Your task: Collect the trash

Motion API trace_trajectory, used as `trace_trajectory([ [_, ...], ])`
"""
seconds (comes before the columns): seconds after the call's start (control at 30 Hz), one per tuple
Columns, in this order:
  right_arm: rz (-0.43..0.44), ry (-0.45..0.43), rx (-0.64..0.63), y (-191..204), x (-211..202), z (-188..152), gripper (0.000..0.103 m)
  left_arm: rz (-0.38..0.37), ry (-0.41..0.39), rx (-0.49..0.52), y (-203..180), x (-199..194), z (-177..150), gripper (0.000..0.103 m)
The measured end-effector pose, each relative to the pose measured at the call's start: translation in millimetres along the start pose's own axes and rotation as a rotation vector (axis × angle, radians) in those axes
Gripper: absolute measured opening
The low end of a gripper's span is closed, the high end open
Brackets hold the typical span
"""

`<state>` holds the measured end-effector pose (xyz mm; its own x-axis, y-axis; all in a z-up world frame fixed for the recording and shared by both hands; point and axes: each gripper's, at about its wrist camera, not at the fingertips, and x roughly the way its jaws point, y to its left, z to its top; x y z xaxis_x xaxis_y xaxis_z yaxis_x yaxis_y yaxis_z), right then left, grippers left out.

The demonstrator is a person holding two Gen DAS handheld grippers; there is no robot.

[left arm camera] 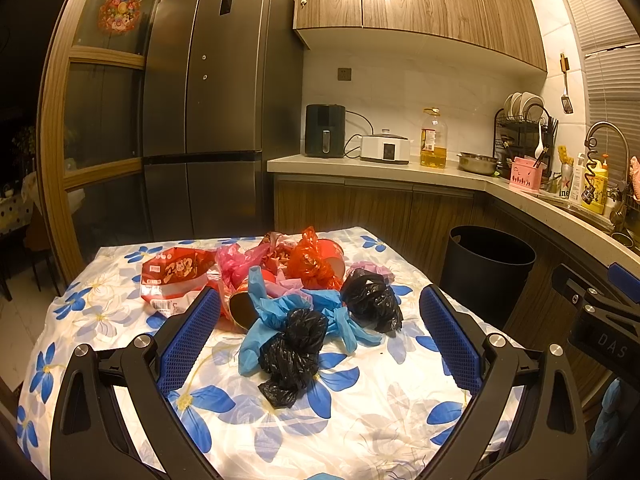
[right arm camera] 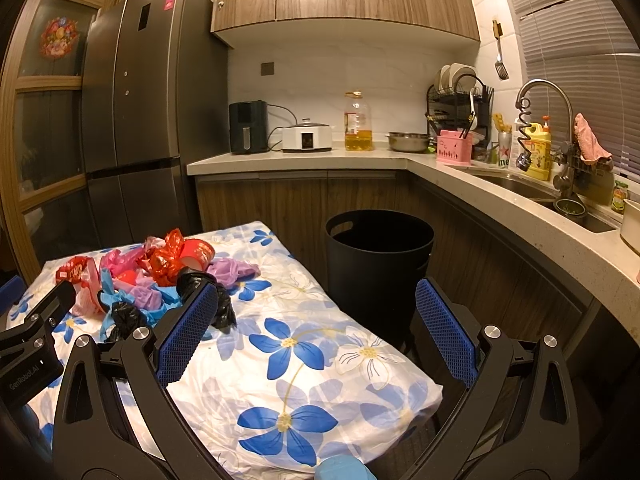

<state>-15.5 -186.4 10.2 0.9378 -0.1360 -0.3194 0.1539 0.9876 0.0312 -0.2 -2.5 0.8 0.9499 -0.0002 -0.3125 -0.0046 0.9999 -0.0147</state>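
We hold the left gripper (left arm camera: 320,336) spread around a black bag (left arm camera: 294,350) to pinch it; right gripper (right arm camera: 316,328) spread, empty, nearer the bin (right arm camera: 378,264)

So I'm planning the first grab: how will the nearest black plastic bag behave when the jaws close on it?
The nearest black bag looks crumpled and knotted, so probably floppy and light, squashing rather than resisting. Its glossy film may slip. It overlaps the blue bag, which might drag along.

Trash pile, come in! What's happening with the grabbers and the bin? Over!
Left gripper open, right gripper open, both empty. Trash pile untouched on flowered table. Black bin beside table, path clear.
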Motion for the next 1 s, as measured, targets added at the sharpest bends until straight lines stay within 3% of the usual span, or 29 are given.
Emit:
trace_trajectory([
  [1.0,-0.003,-0.005,0.006,-2.5,-2.8,0.2,0.098,-0.002,0.001,0.0,0.7,-0.6,-1.3,0.096],
])
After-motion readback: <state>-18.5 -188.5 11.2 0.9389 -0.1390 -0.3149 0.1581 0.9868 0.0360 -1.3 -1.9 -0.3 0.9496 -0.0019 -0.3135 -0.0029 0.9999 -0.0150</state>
